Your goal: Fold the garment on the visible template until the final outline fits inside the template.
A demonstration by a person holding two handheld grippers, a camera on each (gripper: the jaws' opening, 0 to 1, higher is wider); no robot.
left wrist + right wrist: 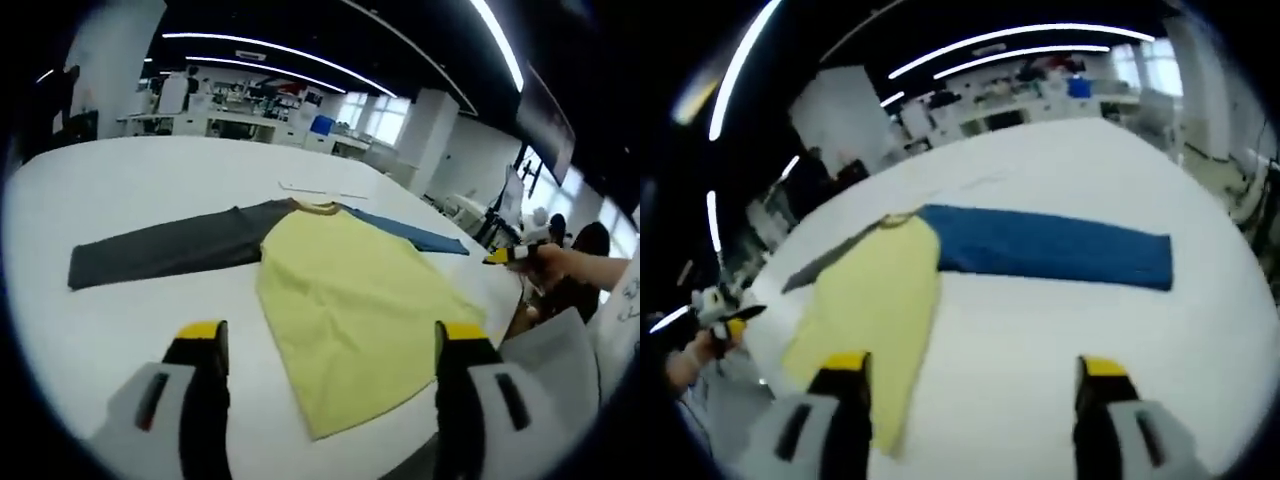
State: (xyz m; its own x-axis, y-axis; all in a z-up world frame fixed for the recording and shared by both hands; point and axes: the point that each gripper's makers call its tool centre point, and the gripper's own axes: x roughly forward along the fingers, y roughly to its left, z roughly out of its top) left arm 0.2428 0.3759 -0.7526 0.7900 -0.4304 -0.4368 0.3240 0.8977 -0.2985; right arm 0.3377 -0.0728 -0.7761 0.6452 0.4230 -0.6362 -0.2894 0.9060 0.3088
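The garment [340, 300] lies spread flat on the white table [120, 180], a long-sleeved shirt with a pale yellow body, one dark grey sleeve [165, 250] and one blue sleeve [410, 232]. In the left gripper view the grey sleeve stretches out straight to the left, the blue one runs off to the right toward the table's far edge, and the yellow hem points at the camera, its near corner lying between the jaws. A thin pale outline [320, 190] on the table just beyond the collar may be the template; it is too faint to be sure.

In the right gripper view the garment [875, 300] is seen from the other side: the blue sleeve [1050, 248] lies full length across the middle, while the grey sleeve [825, 262] shows as a narrow strip behind the yellow body. Broad bare table surrounds the shirt on every side, most of it past the grey sleeve and beyond the blue cuff.

The left gripper [330, 345] hangs above the hem, jaws spread wide and holding nothing. The right gripper [970, 378] hangs above bare table beside the yellow body, jaws likewise parted and empty. It appears again at the right edge of the left gripper view, held in a hand [565, 262] past the table's edge.
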